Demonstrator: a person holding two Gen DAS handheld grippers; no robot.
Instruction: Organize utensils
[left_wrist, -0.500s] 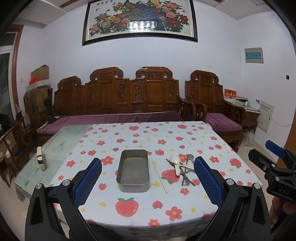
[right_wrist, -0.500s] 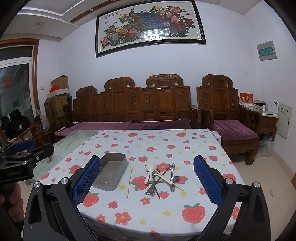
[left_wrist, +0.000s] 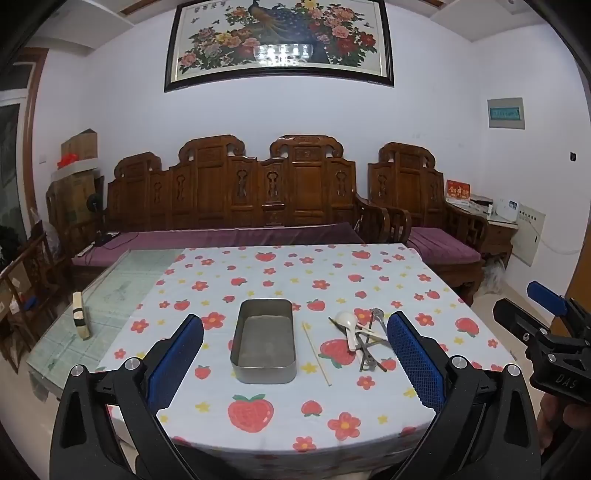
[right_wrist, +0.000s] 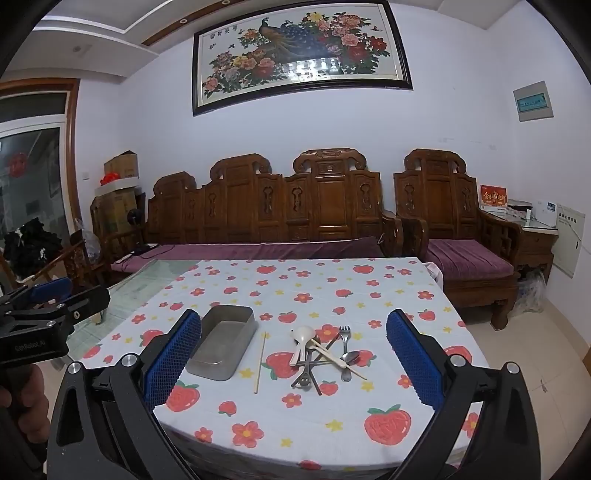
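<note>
Nearest the cameras, the left gripper (left_wrist: 295, 363) and the right gripper (right_wrist: 293, 363) hang above the near edge of the table, each with its blue-padded jaws spread wide and nothing between them. Neither touches anything; the wide stance reads as readiness for a first pick.

Past them lies the strawberry-print tablecloth (right_wrist: 332, 424), covering most of the table. On it, toward the left, sits an empty rectangular metal tin (left_wrist: 264, 339), its long side running away from the person, probably the place meant for the cutlery. Just to its right a single wooden chopstick (left_wrist: 316, 352) lies alone, roughly parallel to the tin and not touching it.

Further right is the jumble to be sorted: a white soup spoon (right_wrist: 301, 341), a metal fork (right_wrist: 344, 334), a metal spoon (right_wrist: 349, 360), a second chopstick (right_wrist: 338, 356) and some darker metal pieces crossed over one another. The pile sits in front of the right gripper, so that hand seems the natural one to begin.

Beyond the cloth, bare glass tabletop (left_wrist: 110, 295) shows at left, with a small wooden block (left_wrist: 80, 314) on it. Behind stands a carved wooden bench (left_wrist: 240, 199) under a framed peacock painting (left_wrist: 279, 40).
</note>
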